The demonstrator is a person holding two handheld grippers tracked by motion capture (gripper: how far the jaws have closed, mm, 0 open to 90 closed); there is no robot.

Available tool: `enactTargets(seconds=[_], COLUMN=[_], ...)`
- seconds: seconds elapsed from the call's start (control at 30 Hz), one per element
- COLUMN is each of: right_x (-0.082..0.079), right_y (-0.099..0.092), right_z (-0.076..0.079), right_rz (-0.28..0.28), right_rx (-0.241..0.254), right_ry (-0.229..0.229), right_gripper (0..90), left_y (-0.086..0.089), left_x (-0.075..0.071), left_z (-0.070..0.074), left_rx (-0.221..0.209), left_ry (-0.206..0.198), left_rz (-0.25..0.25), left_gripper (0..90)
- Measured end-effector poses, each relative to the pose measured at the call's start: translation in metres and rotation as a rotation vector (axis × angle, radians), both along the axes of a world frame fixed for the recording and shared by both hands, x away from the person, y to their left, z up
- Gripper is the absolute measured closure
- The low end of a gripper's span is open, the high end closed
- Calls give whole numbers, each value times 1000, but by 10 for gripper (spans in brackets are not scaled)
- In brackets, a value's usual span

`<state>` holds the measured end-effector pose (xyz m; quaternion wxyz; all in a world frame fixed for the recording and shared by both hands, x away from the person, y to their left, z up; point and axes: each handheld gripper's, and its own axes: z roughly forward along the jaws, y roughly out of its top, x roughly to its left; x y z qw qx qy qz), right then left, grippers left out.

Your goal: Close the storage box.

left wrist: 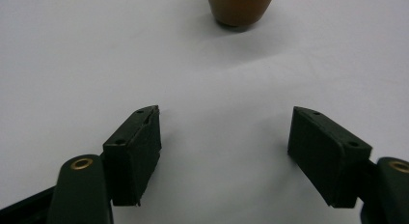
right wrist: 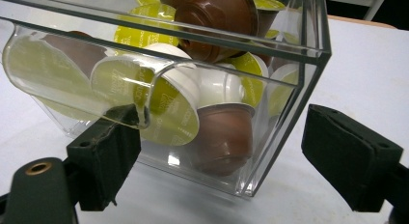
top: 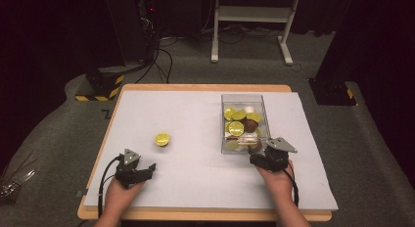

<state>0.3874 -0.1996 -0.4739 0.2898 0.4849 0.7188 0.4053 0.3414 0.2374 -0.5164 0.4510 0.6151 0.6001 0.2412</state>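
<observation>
The capsule point(top: 162, 139) stands alone on the counter point(top: 195, 173), straight ahead of the left tongs point(top: 147, 169), which are nearer to it, apart and empty. The right tongs point(top: 258, 157) are apart around a corner of the box point(top: 222, 123), not clamped.

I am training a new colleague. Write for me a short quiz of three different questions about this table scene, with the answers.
1. True or false: the lone capsule lies inside the clear box.
2. Which gripper is beside the box: A left, B right?
3. Fill in: the left gripper has its jaws ____.

Key: 1 false, it sits on the white mat; 2 B, the right gripper straddles a box corner; 3 open, with nothing between them.
</observation>
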Motion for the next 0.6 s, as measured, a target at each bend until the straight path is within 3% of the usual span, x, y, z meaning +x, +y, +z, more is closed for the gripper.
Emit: enactTargets(seconds=[0.6], right_x=[23], right_y=[1], right_z=[-1], right_rz=[-21], right_rx=[23], right_ry=[2], right_gripper=[138], left_y=[0], left_x=[0], left_z=[0], left_rx=[-1], left_ry=[-1], left_rz=[2], left_gripper=[275])
